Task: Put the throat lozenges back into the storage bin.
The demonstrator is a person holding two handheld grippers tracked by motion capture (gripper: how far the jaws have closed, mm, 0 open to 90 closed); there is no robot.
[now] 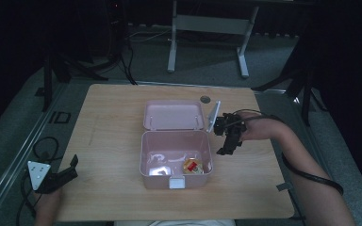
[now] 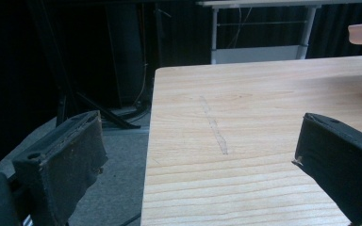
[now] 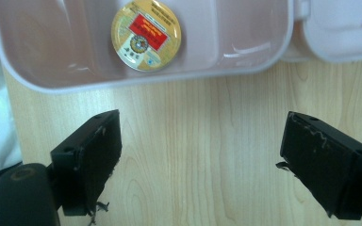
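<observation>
While I am holding the right gripper (image 3: 200,157) with jaws wide apart beside the open pink box (image 1: 176,141), its view is showing a round tin (image 3: 146,34) inside, its red-and-gold label unreadable. From above, I am seeing the left gripper (image 1: 68,170), equally spread, at the table (image 1: 113,122) corner.

The box (image 1: 176,160) is pale pink, the tin (image 3: 146,35) in it gold with a red label, the table (image 1: 113,141) light wood-grained, both grippers' jaws black.
</observation>
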